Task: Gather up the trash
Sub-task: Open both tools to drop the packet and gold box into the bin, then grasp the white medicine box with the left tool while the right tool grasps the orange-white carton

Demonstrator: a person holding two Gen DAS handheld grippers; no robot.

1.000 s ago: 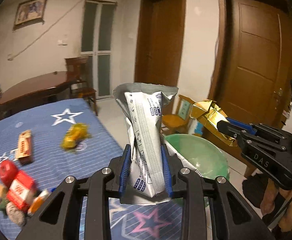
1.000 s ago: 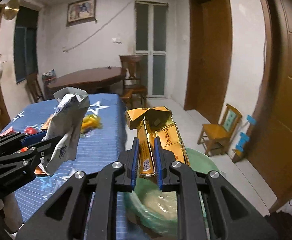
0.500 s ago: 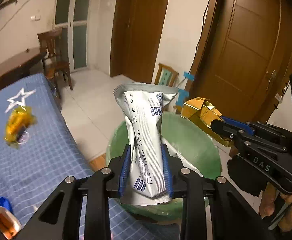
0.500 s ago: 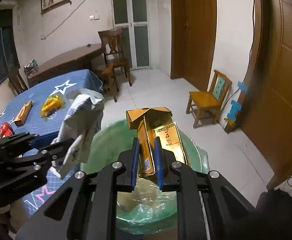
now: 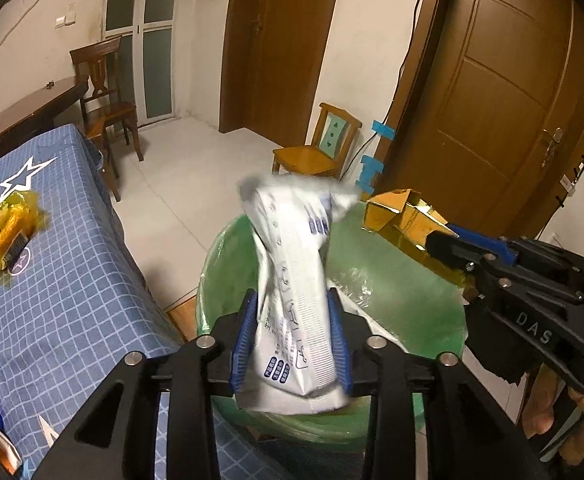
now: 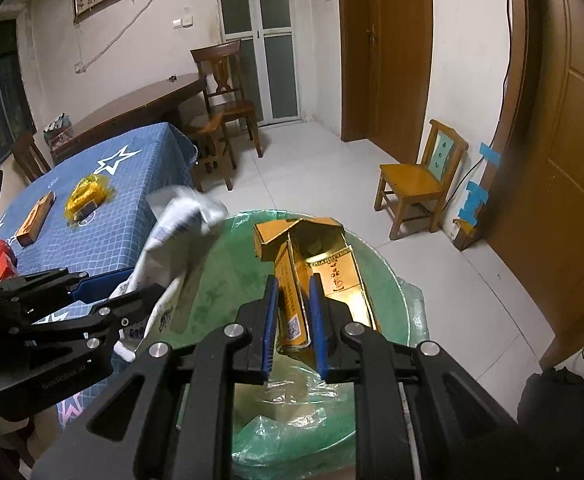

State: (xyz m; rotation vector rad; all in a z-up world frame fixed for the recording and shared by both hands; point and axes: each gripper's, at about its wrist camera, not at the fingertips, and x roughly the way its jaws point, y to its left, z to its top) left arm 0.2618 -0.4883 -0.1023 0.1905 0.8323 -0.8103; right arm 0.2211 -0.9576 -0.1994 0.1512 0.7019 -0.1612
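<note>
My left gripper (image 5: 292, 340) holds a white printed wrapper (image 5: 292, 280) between its blue pads, above a green bin (image 5: 228, 256) lined with clear plastic. The jaws look slightly wider and the wrapper is blurred and tilted. My right gripper (image 6: 295, 320) is shut on a flattened gold carton (image 6: 316, 264) and holds it over the same bin (image 6: 388, 280). Each gripper shows in the other's view: the right one (image 5: 444, 240) with its carton (image 5: 404, 212), the left one (image 6: 132, 300) with its wrapper (image 6: 180, 224).
A blue star-print tablecloth (image 5: 60, 272) covers the table left of the bin. A yellow wrapper (image 6: 86, 198), a brown box (image 6: 36, 220) and red items (image 6: 2, 256) lie on it. A small wooden chair (image 6: 420, 184) stands by the wall and wooden doors beyond.
Both grippers swung from above the table to over the green bin and tilted down. The white wrapper now looks blurred and shifted in the left jaws.
</note>
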